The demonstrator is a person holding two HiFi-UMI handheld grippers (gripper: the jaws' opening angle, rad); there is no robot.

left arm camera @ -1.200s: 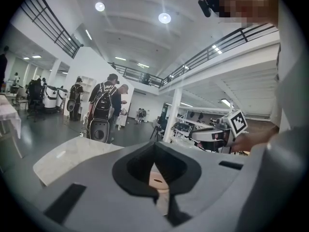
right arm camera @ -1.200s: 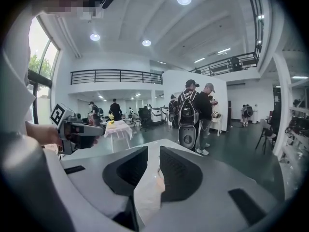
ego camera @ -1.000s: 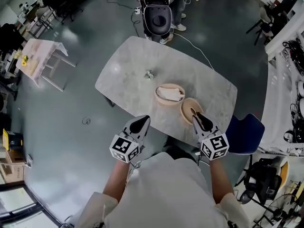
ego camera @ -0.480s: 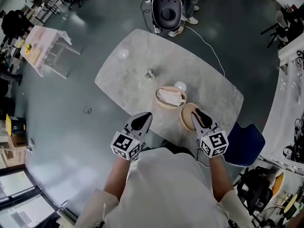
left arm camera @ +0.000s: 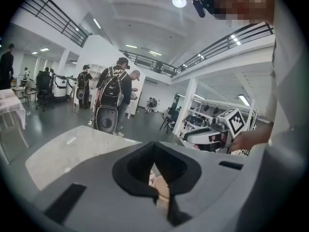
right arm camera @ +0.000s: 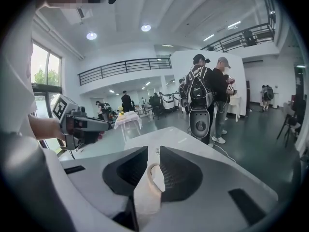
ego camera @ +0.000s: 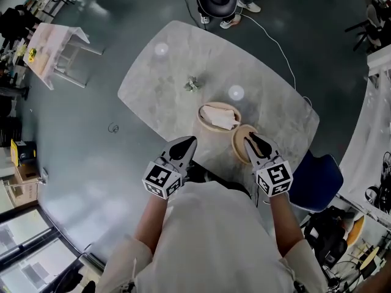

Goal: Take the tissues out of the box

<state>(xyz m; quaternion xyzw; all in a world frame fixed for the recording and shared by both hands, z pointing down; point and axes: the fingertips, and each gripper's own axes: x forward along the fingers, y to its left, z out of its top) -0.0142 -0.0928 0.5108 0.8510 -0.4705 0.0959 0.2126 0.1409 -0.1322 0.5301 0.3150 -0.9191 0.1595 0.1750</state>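
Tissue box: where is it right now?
In the head view, the tissue box stands open on the marble table, near the person's edge. Its lid lies just to its right, at the right gripper.

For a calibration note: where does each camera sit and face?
Head view: on the person's head, looking steeply down at the table; shows torso, forearms, left hand-held gripper, right hand-held gripper.
Left gripper view: on the left one, looking past shut jaws across the table; shows the right hand.
Right gripper view: on the right one, looking across the table past jaws closed on the lid; shows the left hand.
Shared: both gripper views face the black machine.
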